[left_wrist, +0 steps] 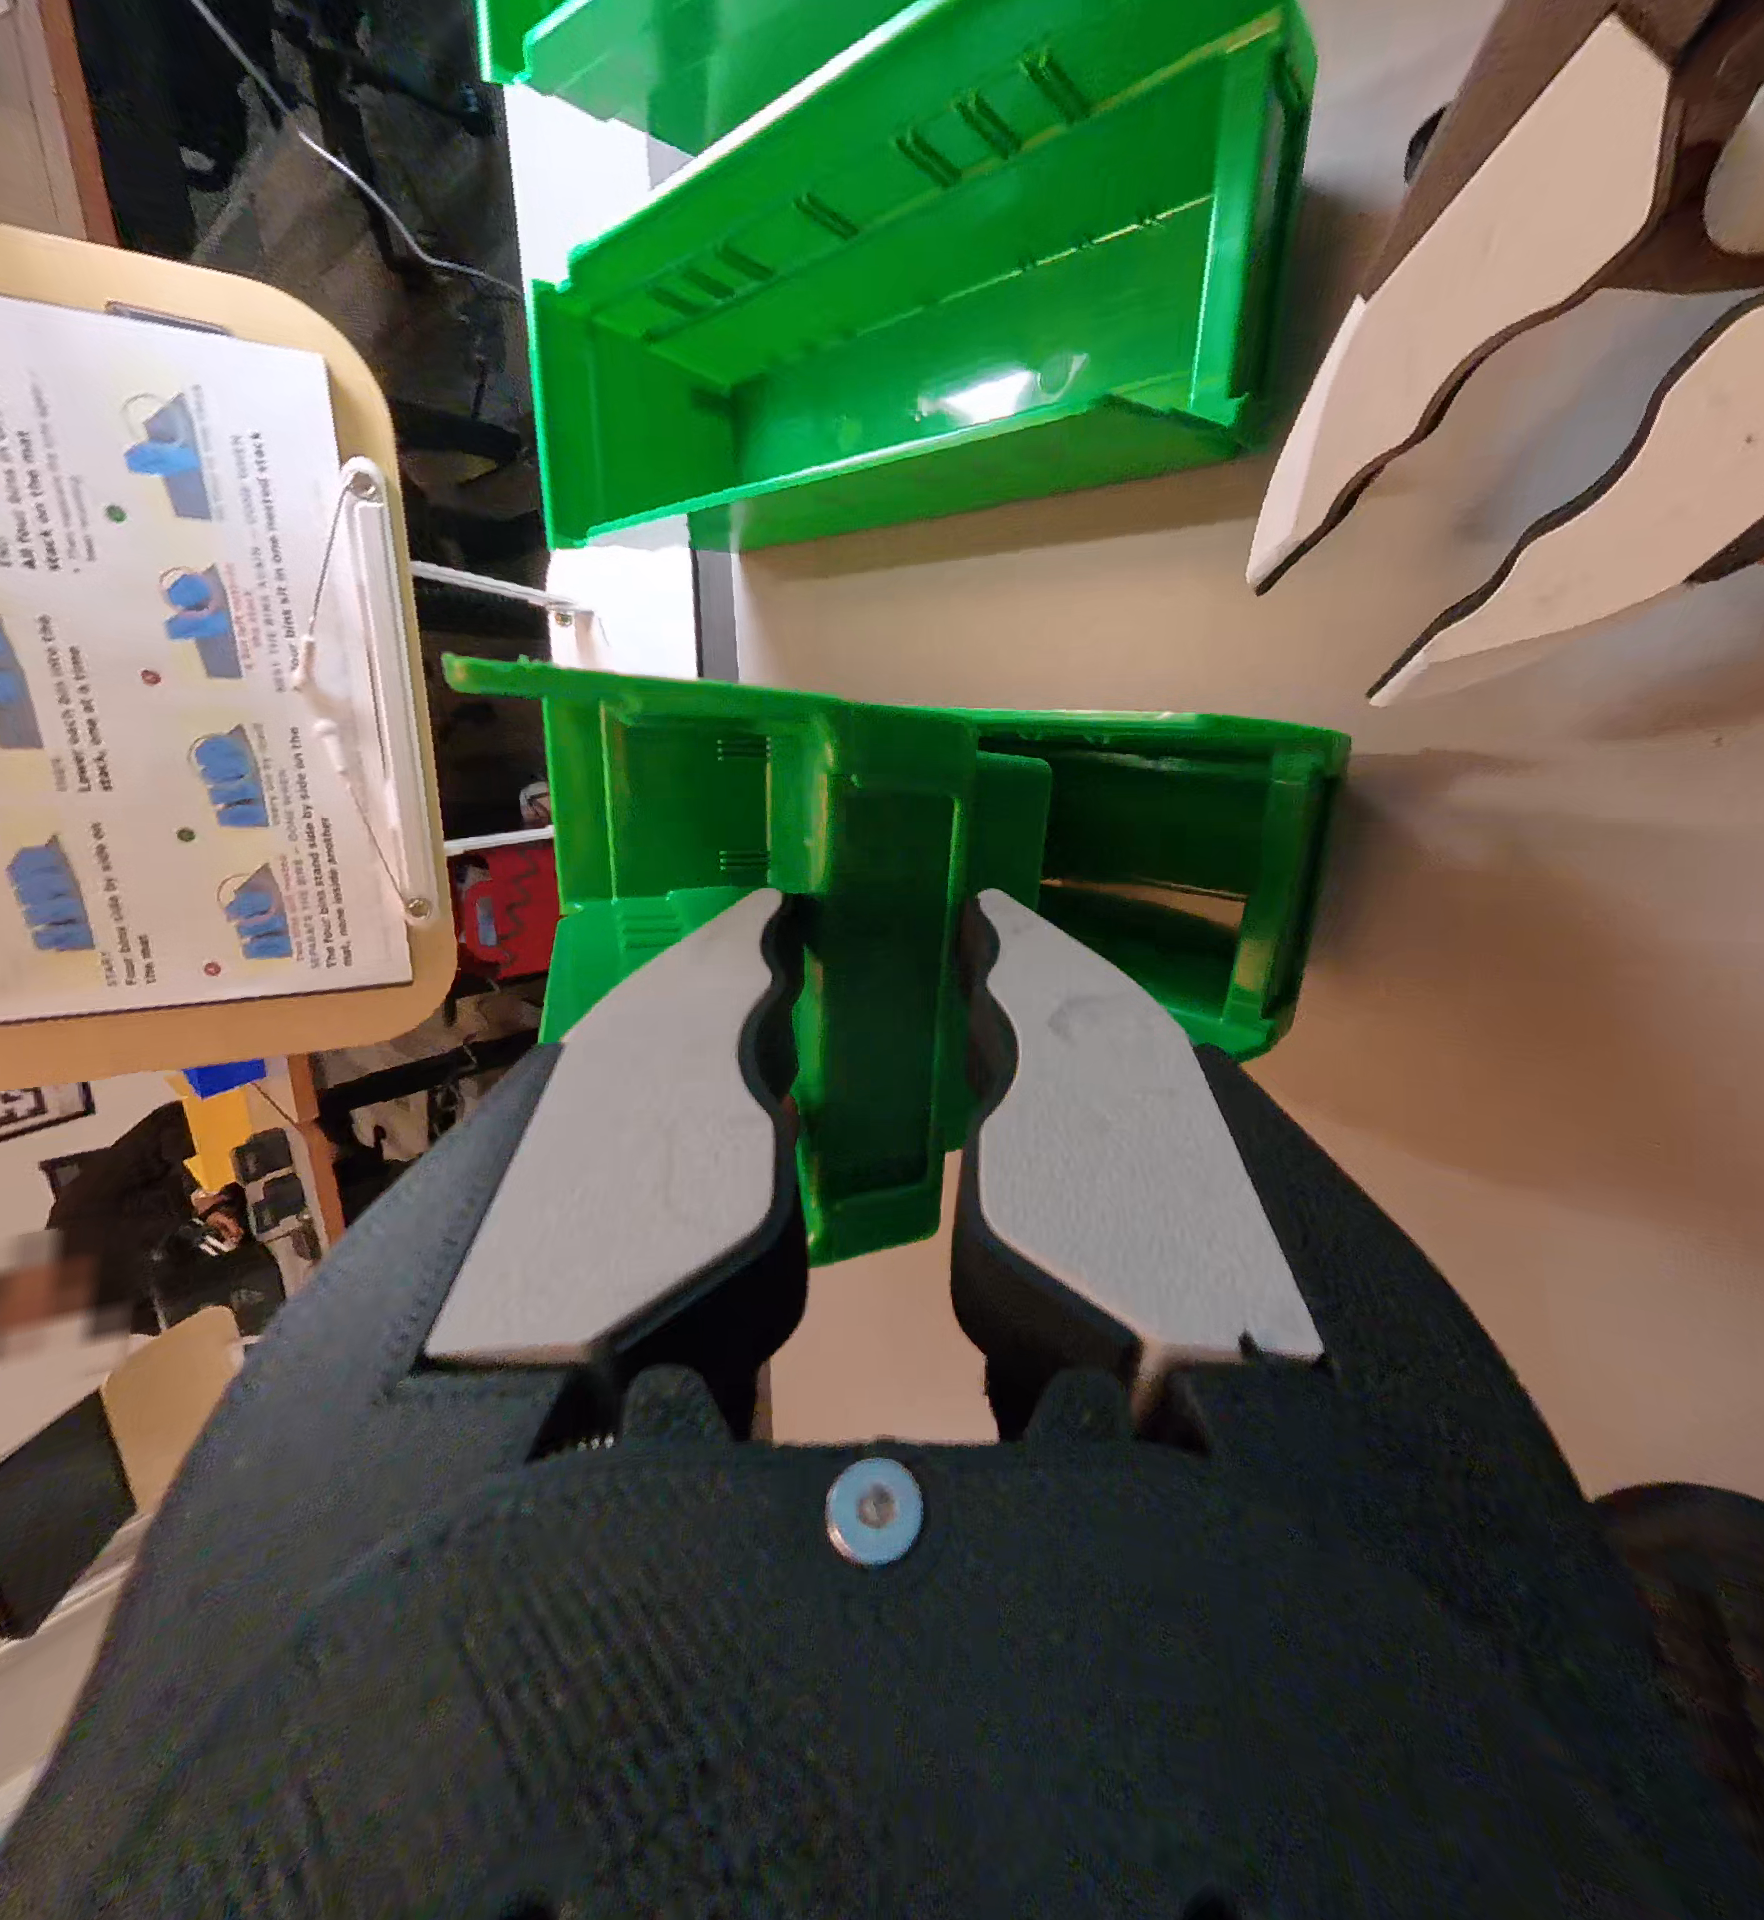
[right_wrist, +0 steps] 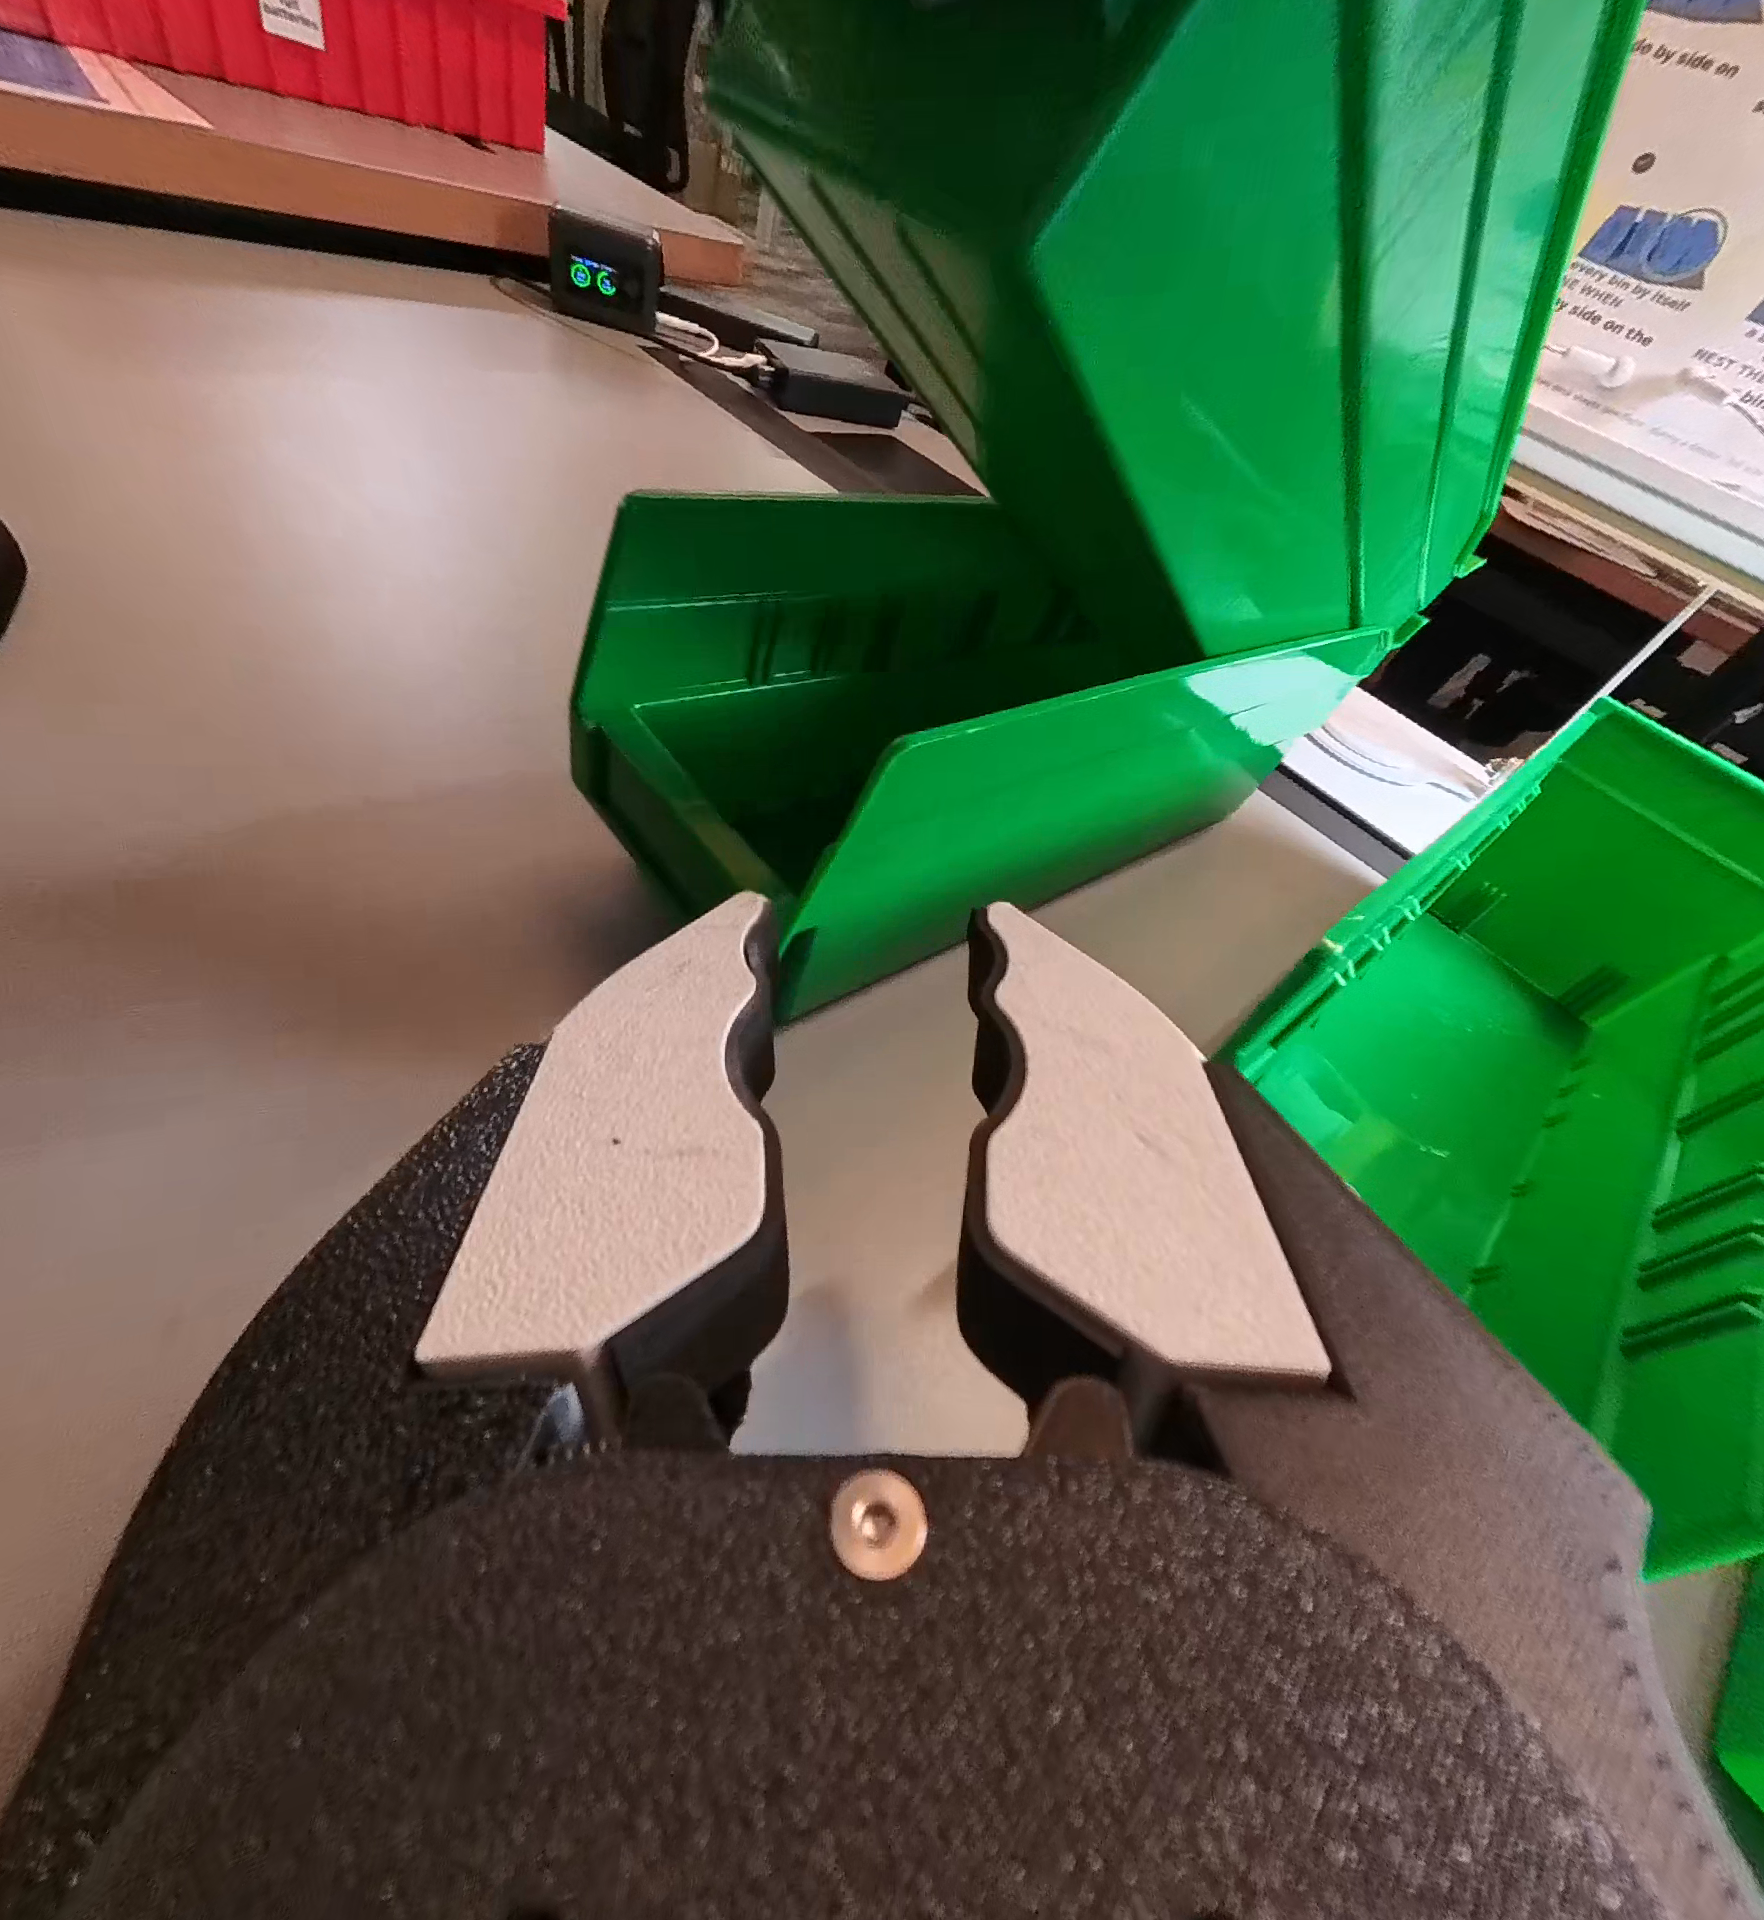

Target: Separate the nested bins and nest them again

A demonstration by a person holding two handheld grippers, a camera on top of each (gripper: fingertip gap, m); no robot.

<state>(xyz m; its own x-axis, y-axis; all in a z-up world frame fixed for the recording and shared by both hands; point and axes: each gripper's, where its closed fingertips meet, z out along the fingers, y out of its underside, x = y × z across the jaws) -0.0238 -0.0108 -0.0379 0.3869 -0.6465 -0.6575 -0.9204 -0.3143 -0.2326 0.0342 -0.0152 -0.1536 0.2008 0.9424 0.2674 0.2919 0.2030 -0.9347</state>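
The left gripper clamps a lifted green bin by its rim, above another bin on the desk; the right gripper hangs empty, part-open, nearby.

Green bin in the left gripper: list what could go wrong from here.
1. The left gripper pinches only the lifted green bin's narrow end lip, so it may slip or swing.
2. That bin hangs tilted over the bin on the table; lowered crooked, it could jam.
3. The right gripper, open and empty, steadies nothing.
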